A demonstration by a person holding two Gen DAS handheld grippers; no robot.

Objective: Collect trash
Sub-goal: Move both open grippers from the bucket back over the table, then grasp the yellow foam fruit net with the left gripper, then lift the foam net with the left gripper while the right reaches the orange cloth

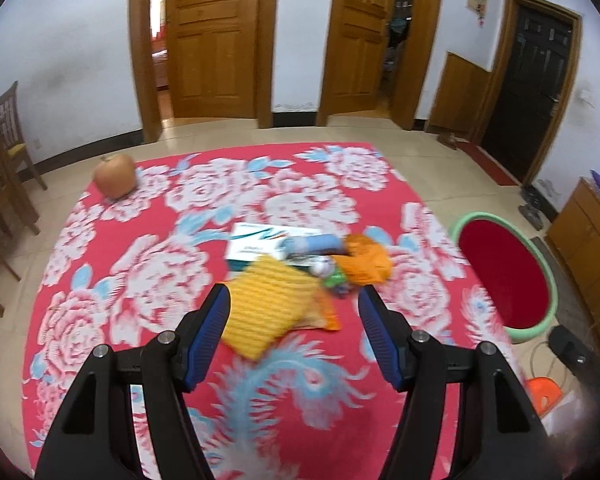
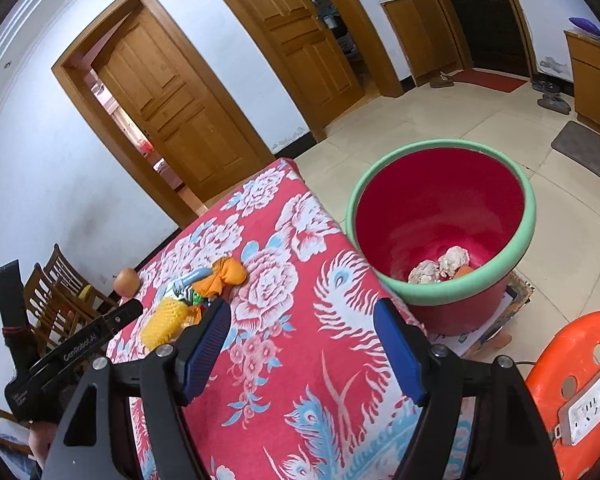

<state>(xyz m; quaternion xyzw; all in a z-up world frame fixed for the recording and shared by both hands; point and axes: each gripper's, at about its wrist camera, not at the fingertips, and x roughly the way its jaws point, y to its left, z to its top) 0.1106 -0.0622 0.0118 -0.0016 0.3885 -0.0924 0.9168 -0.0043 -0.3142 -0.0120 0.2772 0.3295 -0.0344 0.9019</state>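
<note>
Both pairs of blue-padded fingers stand apart with nothing between them: the left gripper [image 1: 294,304] over the bench [image 1: 172,264], the right gripper [image 2: 302,320] nearer the bench's right edge. The red bucket [image 2: 456,304] with a green rim stands on the floor right of the bench; only the right wrist view shows crumpled paper [image 2: 440,266] inside. The trash pile lies mid-bench: yellow foam net [image 1: 268,304], white box [image 1: 252,244] visible only from the left wrist, orange wrapper [image 1: 366,260]. An apple [image 1: 115,176] sits at the far left corner.
</note>
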